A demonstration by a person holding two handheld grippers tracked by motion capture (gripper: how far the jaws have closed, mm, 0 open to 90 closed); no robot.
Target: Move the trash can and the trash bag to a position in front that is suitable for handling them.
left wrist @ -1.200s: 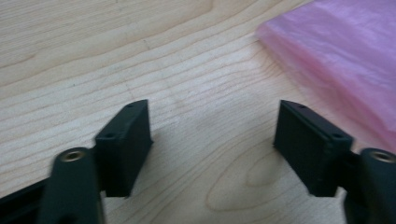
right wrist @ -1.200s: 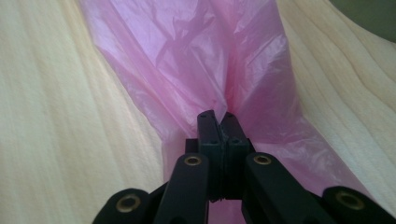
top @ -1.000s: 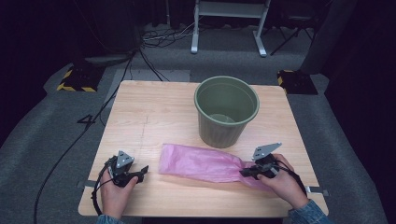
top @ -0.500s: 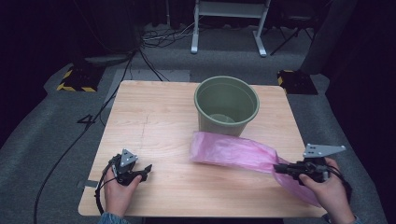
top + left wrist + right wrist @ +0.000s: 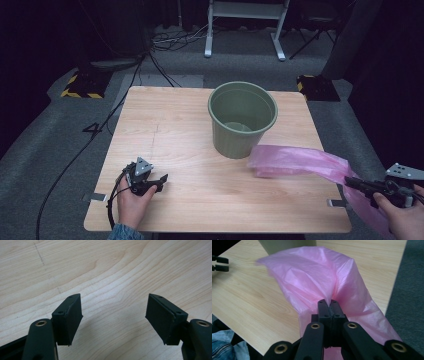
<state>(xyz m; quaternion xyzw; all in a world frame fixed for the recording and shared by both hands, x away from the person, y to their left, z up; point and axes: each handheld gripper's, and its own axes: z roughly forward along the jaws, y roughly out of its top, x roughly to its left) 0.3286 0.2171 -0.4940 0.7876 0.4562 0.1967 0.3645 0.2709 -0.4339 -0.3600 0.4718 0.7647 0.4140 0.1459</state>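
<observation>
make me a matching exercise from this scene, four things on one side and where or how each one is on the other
Things:
1. round green plastic bin
2. thin pink plastic bag
3. left gripper
4. right gripper

States:
A. jaws apart over bare wood
B. upright near the middle of the light wooden table
C. shut on plastic
D. trailing past the table's right edge

Pairs: 1-B, 2-D, 3-A, 4-C

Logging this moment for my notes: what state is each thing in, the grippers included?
pink bag: limp, one end pinched, the other end lying on the table beside the bin
green bin: upright, open-topped, nothing visible inside
right gripper: jaws shut on the bag, held past the table's right edge
left gripper: jaws wide open, holding nothing, low over the wood
table: wooden
</observation>
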